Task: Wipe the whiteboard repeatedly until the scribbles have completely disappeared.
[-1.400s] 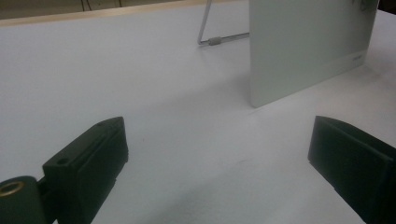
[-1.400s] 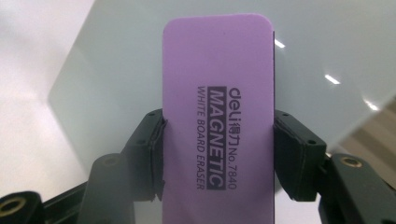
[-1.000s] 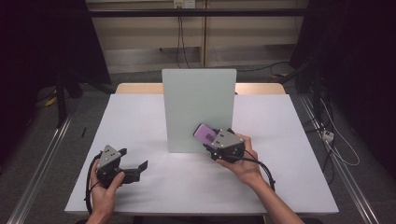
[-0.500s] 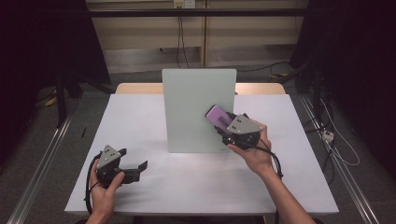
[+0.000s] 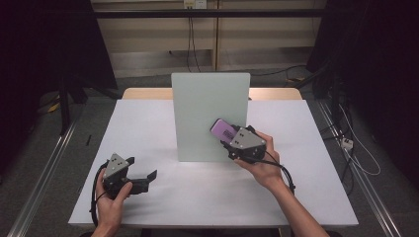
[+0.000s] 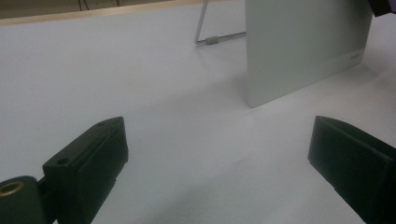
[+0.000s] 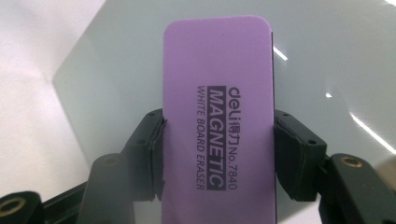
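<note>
A pale green-white whiteboard (image 5: 207,108) stands upright at the middle of the white table (image 5: 148,123). My right gripper (image 5: 228,138) is shut on a purple magnetic whiteboard eraser (image 5: 223,130) and holds it in front of the board's lower right face; I cannot tell whether they touch. In the right gripper view the black pads (image 7: 147,144) press both long sides of the eraser (image 7: 217,93), with the board (image 7: 327,56) right behind it. My left gripper (image 5: 143,180) rests low at the table's front left, open, with nothing between its fingers (image 6: 93,154).
The board (image 6: 299,46) leans on a wire stand (image 6: 212,39) behind it. A wooden table edge (image 5: 148,93) shows past the white top. Dark floor, rails and cables (image 5: 346,143) surround the table.
My right gripper carried the eraser up and right across the board's face, then slightly back left and down. The left gripper has stayed put.
</note>
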`<action>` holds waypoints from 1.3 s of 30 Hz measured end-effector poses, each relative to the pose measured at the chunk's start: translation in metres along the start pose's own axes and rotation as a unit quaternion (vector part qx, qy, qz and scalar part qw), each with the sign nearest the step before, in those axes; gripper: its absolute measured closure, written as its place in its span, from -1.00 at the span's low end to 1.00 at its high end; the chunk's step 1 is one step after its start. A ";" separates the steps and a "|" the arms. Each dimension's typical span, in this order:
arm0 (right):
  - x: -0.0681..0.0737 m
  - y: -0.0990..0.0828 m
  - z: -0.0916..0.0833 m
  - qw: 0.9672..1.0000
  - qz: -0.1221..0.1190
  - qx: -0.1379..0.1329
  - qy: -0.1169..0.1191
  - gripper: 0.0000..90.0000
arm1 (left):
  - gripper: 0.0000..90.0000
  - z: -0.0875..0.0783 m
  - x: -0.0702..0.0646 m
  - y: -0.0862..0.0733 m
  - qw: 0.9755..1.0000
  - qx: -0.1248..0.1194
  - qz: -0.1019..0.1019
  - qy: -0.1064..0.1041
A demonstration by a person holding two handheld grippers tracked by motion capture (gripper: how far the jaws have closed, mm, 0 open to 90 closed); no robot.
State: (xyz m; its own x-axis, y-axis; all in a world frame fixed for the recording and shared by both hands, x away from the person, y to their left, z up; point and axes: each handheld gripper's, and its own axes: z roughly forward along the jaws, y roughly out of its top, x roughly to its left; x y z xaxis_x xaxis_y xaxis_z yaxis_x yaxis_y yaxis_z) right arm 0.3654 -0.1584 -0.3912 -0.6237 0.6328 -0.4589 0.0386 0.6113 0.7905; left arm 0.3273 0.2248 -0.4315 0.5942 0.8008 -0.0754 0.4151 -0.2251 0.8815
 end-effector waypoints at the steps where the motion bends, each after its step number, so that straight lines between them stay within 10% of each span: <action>1: 0.003 -0.001 0.001 1.000 0.002 0.000 0.005 -0.07 | -0.89 0.000 0.000 0.000 1.000 0.000 0.000 0.000; 26: 0.042 -0.007 0.027 0.996 -0.021 0.029 0.082 -0.07 | -0.89 0.000 0.001 0.000 1.000 0.001 0.000 -0.001; 39: -0.017 0.003 -0.008 0.999 0.034 -0.017 -0.011 -0.07 | -0.89 0.000 0.001 0.000 1.000 0.001 -0.002 0.000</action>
State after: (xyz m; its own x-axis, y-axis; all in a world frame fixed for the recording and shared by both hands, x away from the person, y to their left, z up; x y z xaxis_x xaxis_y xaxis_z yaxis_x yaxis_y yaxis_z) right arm 0.3699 -0.1710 -0.3773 -0.6029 0.6826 -0.4130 0.0530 0.5508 0.8330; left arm 0.3282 0.2258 -0.4315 0.5932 0.8012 -0.0791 0.4181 -0.2227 0.8807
